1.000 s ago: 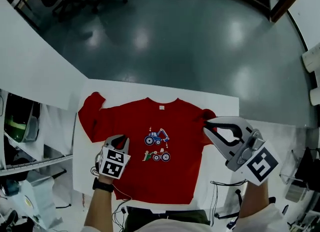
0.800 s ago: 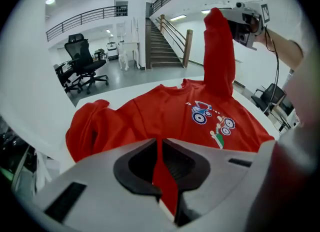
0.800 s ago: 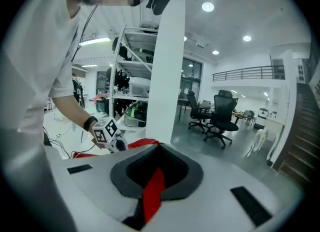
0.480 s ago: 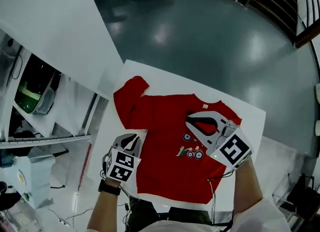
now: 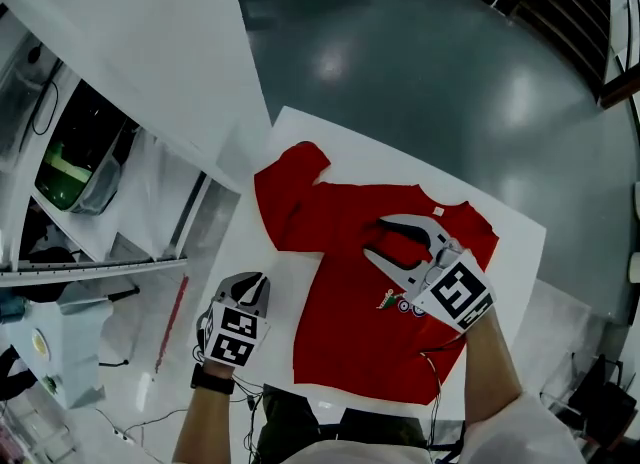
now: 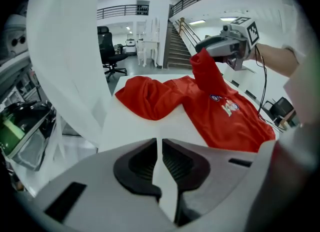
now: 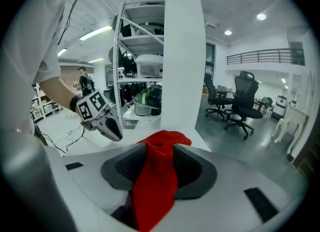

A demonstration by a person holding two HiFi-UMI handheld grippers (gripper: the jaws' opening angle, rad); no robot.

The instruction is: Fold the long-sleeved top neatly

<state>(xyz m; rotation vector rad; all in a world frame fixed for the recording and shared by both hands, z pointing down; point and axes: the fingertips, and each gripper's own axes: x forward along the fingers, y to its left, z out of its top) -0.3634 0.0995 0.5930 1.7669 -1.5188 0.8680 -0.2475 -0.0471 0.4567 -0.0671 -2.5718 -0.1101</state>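
The red long-sleeved top lies chest up on the white table, its left sleeve spread toward the far corner. My right gripper hovers over the chest, its jaws opening. The right sleeve runs between the pads and still rises to them in the left gripper view, where the right gripper shows. My left gripper is shut and empty above bare table, left of the top's hem. The top lies ahead of the left gripper.
A white partition and a shelf rack with a green container stand close on the left. Cables hang at the table's near edge. Office chairs stand on the grey floor beyond.
My right gripper carried the right sleeve from the top's right side leftward over the chest, and its jaws have spread. My left gripper moved off the top onto bare table at the left.
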